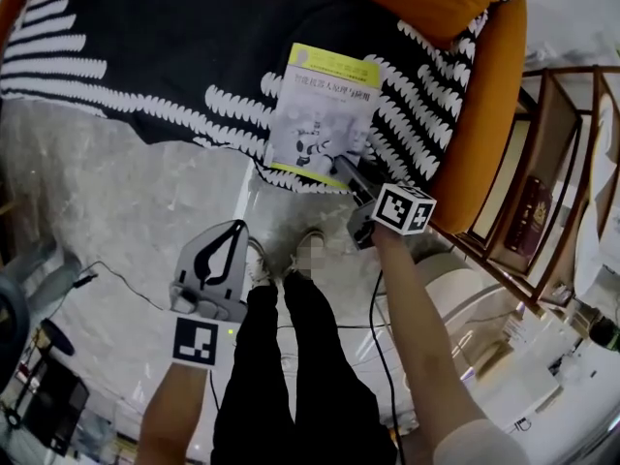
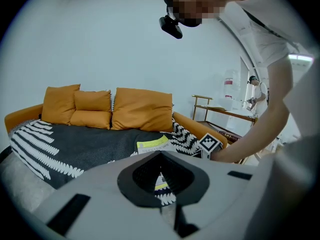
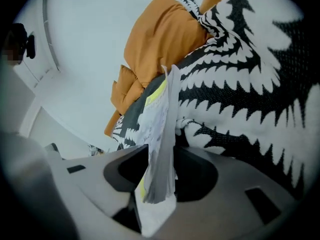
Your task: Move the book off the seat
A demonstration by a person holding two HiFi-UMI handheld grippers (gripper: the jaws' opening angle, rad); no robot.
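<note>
A thin book with a yellow-green and white cover lies on the black-and-white blanket over the orange sofa seat, near its front edge. My right gripper reaches in from below to the book's near right corner. In the right gripper view the book stands edge-on between the jaws, and the right gripper is shut on it. My left gripper hangs over the marble floor in front of the sofa, jaws together with nothing in them. The left gripper view shows the book past the left gripper.
Orange cushions line the sofa back. A wooden shelf unit stands right of the orange armrest. The person's legs are between the two grippers. A black cable runs across the floor at left.
</note>
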